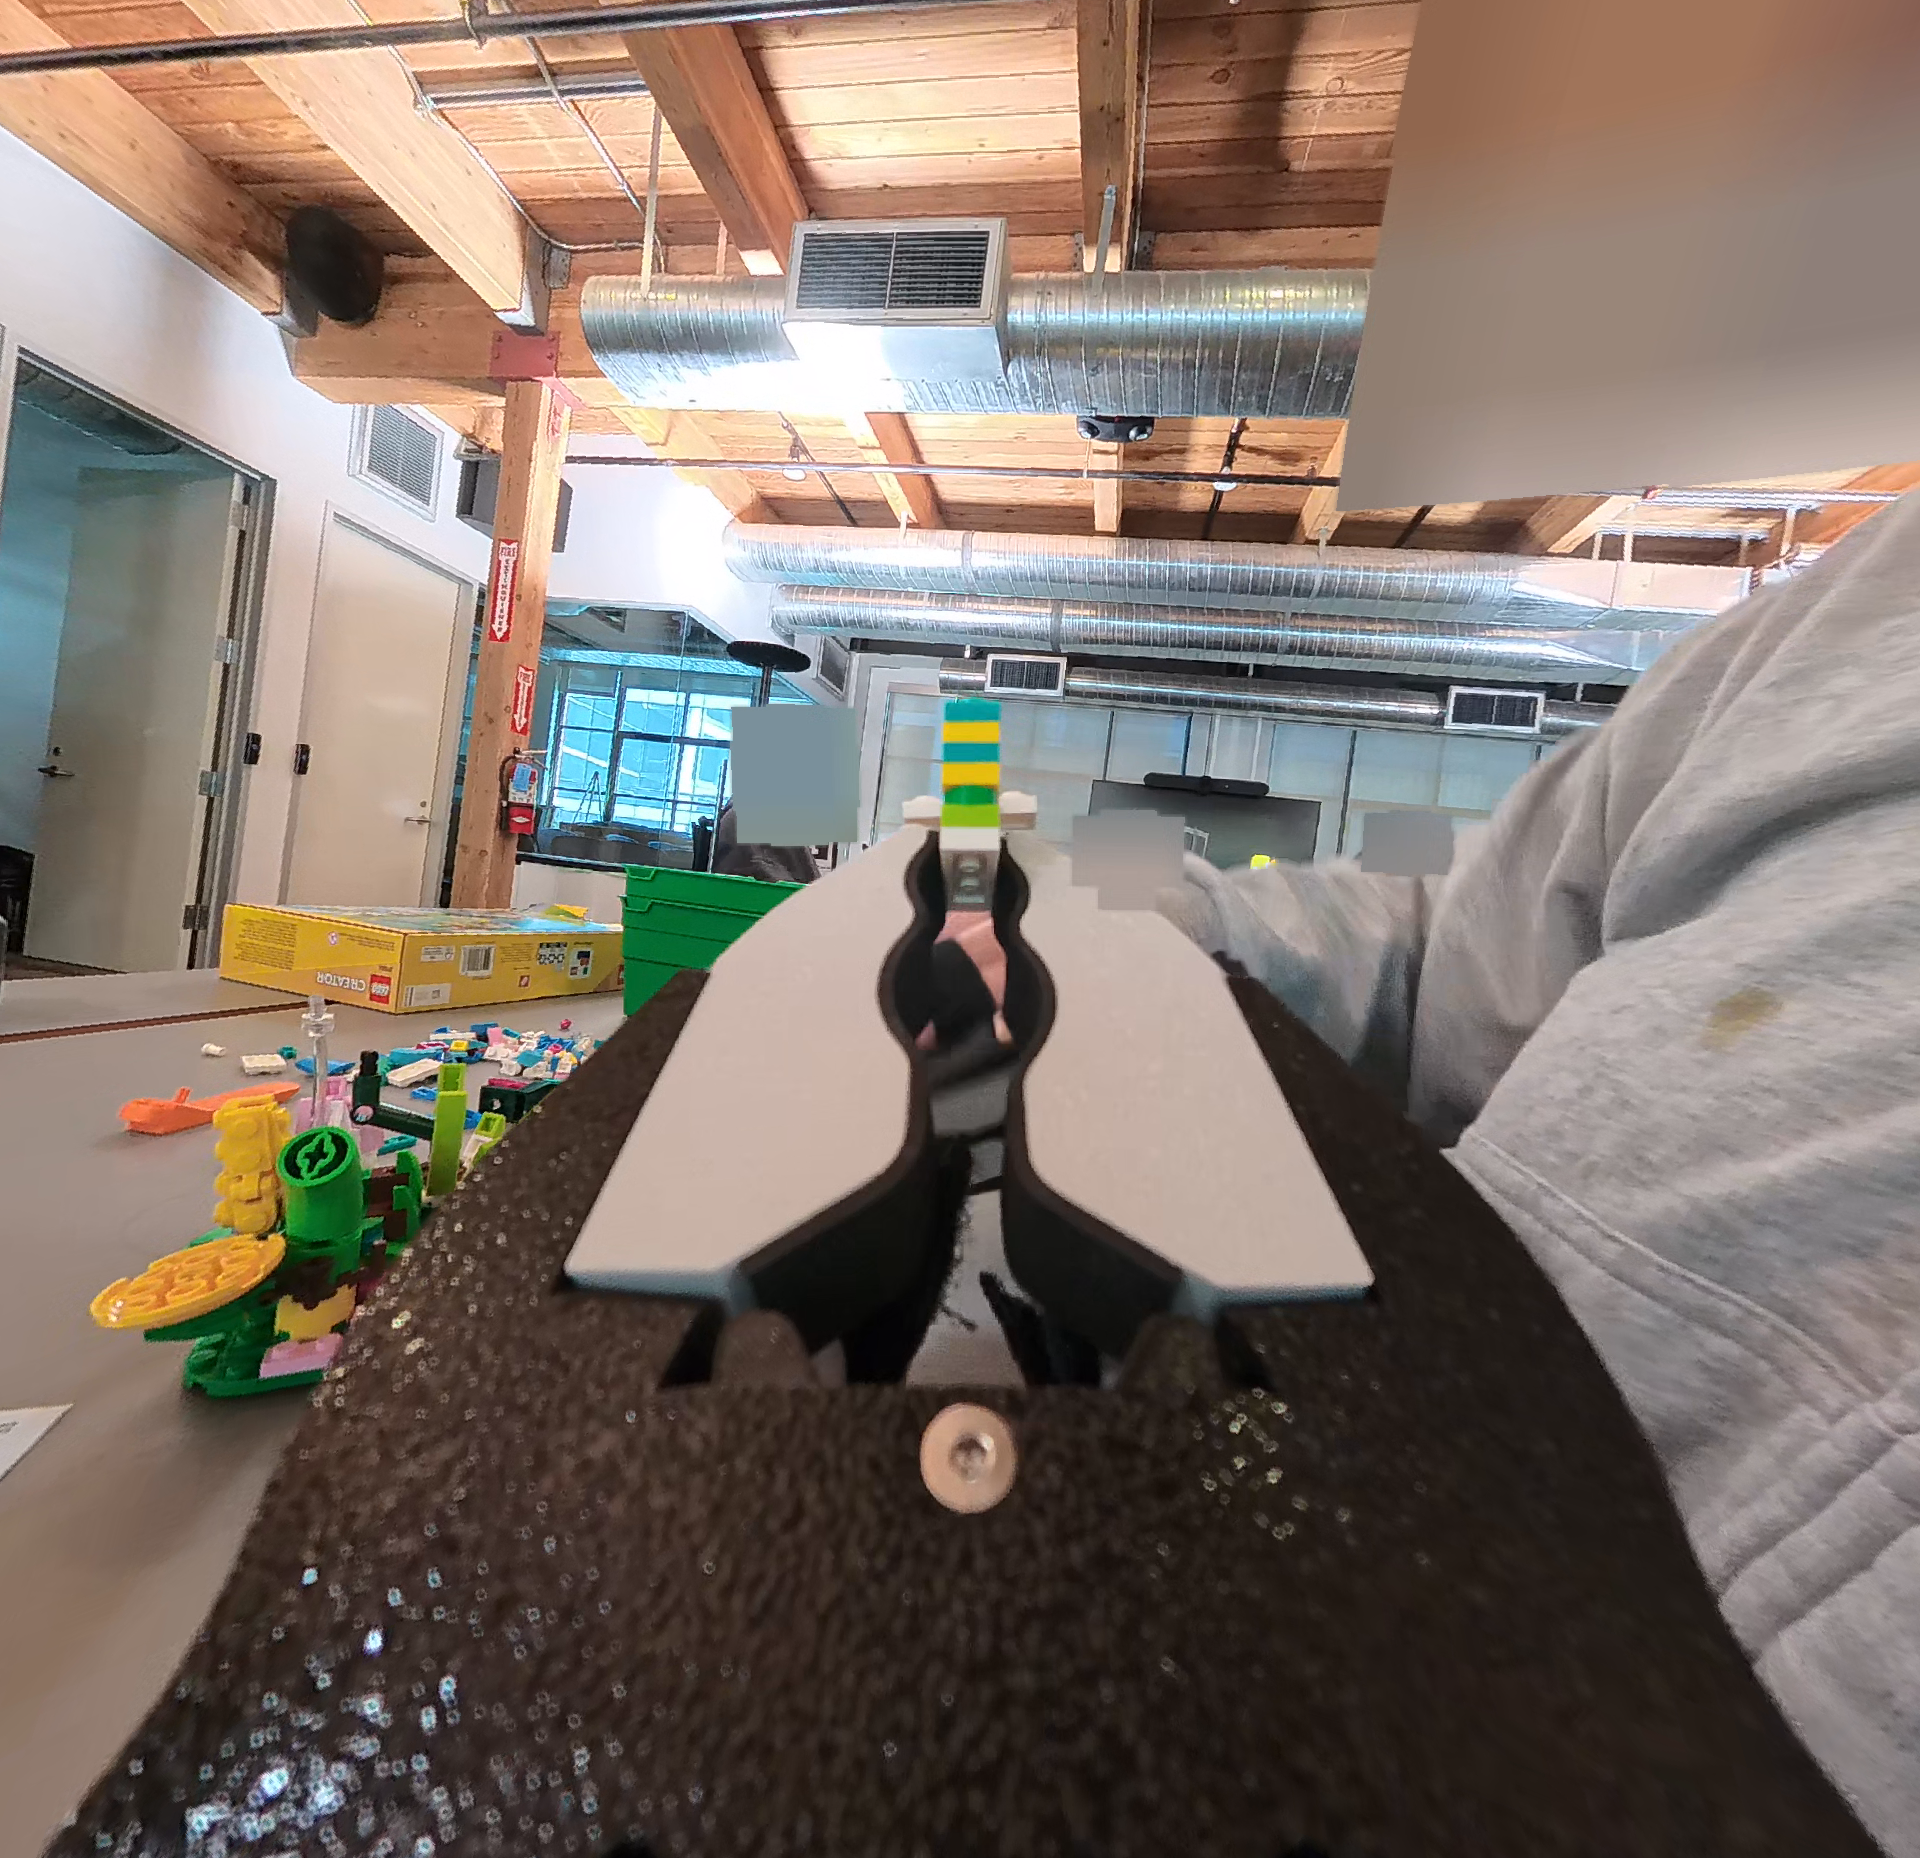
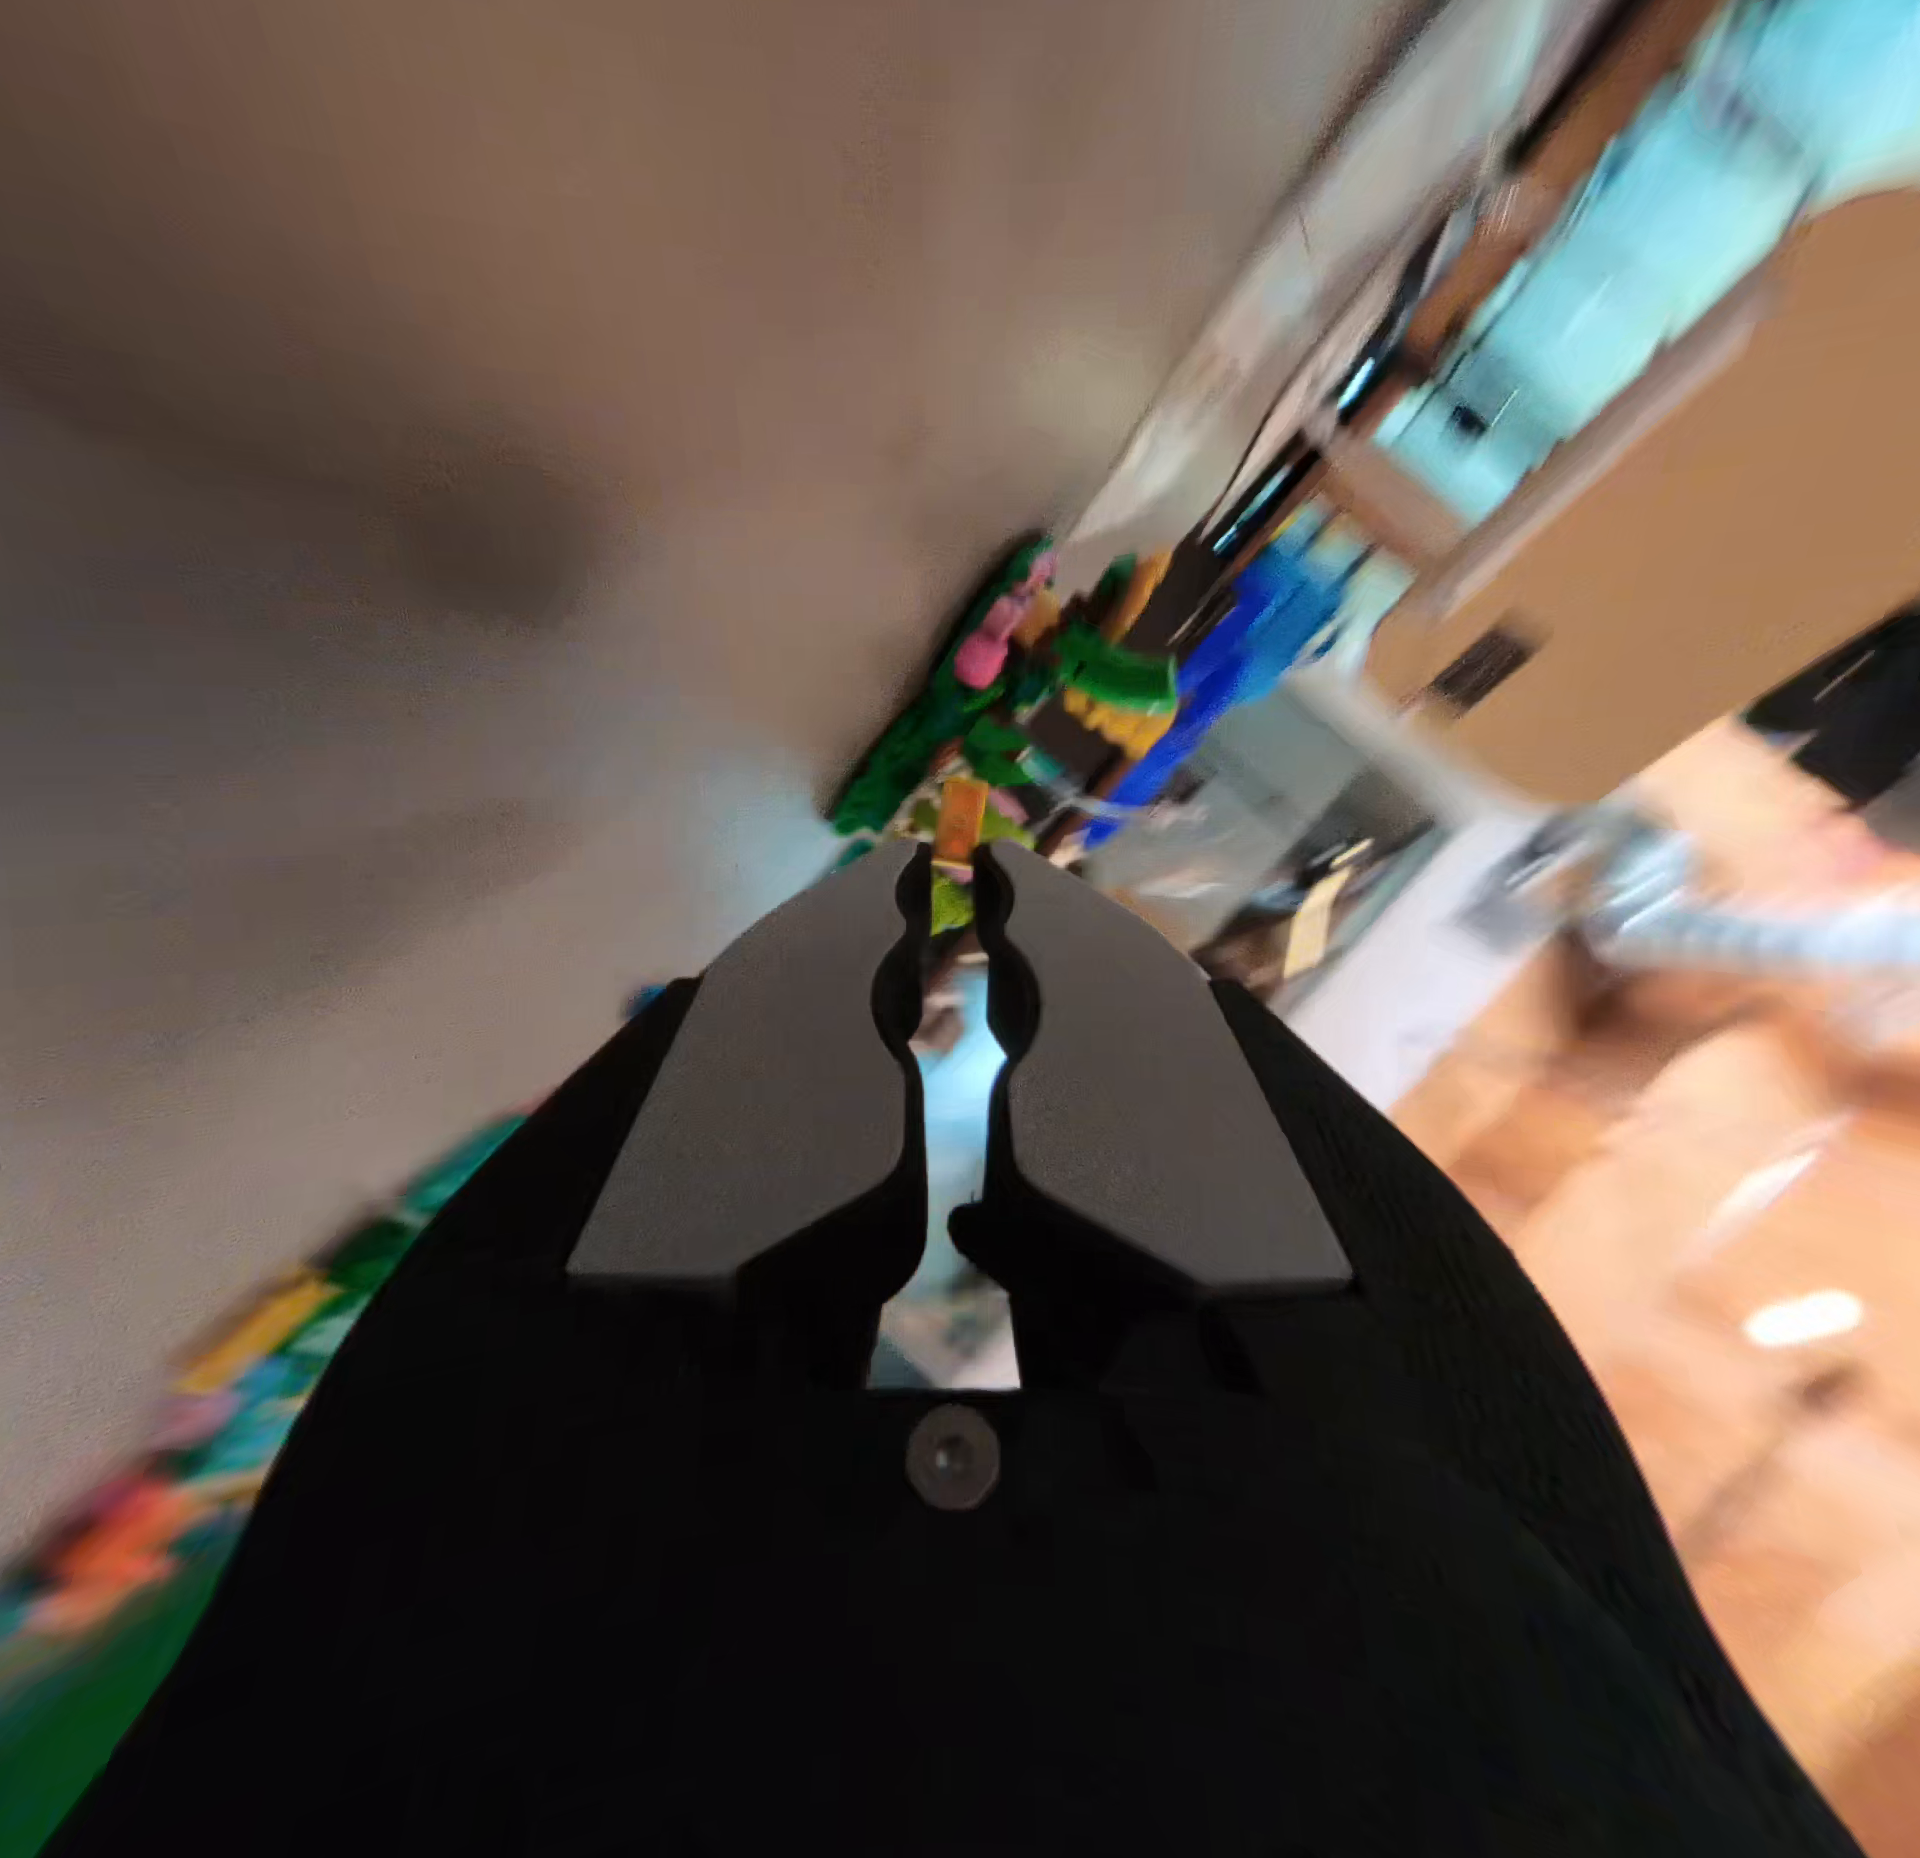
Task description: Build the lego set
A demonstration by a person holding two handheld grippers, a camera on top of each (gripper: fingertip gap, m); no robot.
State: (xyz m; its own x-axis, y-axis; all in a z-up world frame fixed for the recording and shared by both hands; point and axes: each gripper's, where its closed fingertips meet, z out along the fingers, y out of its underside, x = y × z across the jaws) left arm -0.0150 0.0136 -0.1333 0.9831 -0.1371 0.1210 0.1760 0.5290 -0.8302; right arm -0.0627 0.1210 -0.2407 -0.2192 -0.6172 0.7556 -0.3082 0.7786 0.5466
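A grey table [image 1: 125,1413] fills the lower left of the left wrist view. On it lie a yellow box [image 1: 416,951] with printing, a green-and-yellow brick model [image 1: 281,1258] and loose bricks [image 1: 499,1050].

At frame centre the left gripper [image 1: 971,858] pinches the white base of a striped brick stack [image 1: 969,769], held upright.

The right wrist view is blurred. At its centre the right gripper [image 2: 954,852] pinches a small orange piece [image 2: 958,816].

A steady, square hold seems wise for both.

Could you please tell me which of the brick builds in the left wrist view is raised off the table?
The slim striped brick stack, clamped in the left gripper; the green-and-yellow flower build stands on the table.
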